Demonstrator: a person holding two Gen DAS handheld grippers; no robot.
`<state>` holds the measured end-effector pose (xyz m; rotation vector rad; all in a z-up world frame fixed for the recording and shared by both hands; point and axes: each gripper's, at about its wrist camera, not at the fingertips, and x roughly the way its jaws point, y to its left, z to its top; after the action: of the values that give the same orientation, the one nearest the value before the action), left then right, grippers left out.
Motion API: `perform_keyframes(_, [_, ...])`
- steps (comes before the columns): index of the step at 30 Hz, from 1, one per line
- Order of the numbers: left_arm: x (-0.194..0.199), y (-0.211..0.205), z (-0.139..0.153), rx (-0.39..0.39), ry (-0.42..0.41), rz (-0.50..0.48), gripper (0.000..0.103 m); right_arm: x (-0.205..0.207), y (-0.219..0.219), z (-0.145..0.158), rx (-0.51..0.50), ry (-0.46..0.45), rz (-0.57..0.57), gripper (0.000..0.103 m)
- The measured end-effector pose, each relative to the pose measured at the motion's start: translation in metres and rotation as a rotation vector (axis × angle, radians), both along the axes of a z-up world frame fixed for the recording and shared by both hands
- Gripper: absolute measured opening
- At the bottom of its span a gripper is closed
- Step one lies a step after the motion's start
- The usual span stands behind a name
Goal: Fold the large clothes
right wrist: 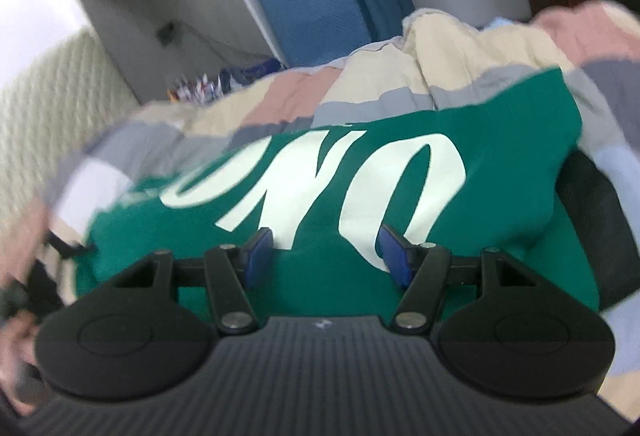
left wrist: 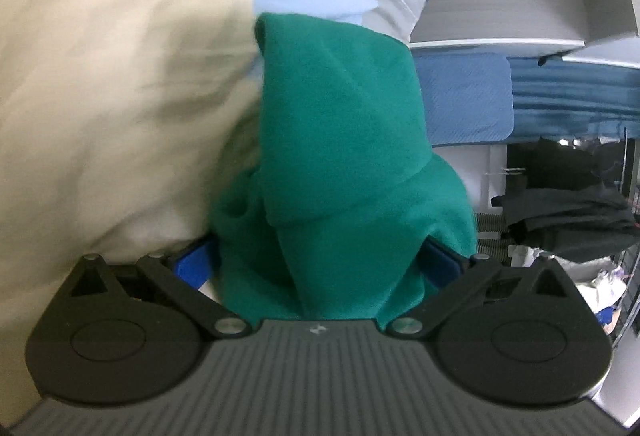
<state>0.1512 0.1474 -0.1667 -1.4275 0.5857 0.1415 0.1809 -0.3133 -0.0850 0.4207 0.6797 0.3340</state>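
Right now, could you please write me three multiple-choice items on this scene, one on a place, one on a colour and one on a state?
1. Where does the bunched green fabric garment sit in the left wrist view?
A. between the left gripper's fingers
B. on the blue padded cushion
C. on a shelf

2. What colour are the large letters printed on the garment?
A. black
B. white
C. yellow

3. How does the right gripper stand?
A. shut on a sleeve
B. out of view
C. open over the garment

Answers: 1 A, cloth fills the gap of the left gripper; 2 B, the print is white on green; 3 C, its blue pads stand apart.
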Motion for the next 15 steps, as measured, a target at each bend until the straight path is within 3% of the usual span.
perform_keyframes(3, [0.005, 0.002, 0.004, 0.022, -0.023, -0.001, 0.102, -0.010, -0.022, 0.001, 0.175, 0.041, -0.055, 0.062])
perform_keyframes(7, [0.007, 0.003, 0.012, 0.048, -0.084, -0.035, 0.092, -0.034, -0.052, 0.001, 0.391, 0.102, -0.125, 0.065])
perform_keyframes(9, [0.006, 0.004, 0.015, 0.027, -0.132, -0.057, 0.091, -0.043, -0.063, -0.003, 0.475, 0.133, -0.167, 0.092])
perform_keyframes(15, [0.008, 0.006, 0.018, -0.010, -0.161, -0.065, 0.092, -0.051, -0.085, -0.030, 0.582, 0.266, -0.342, 0.093])
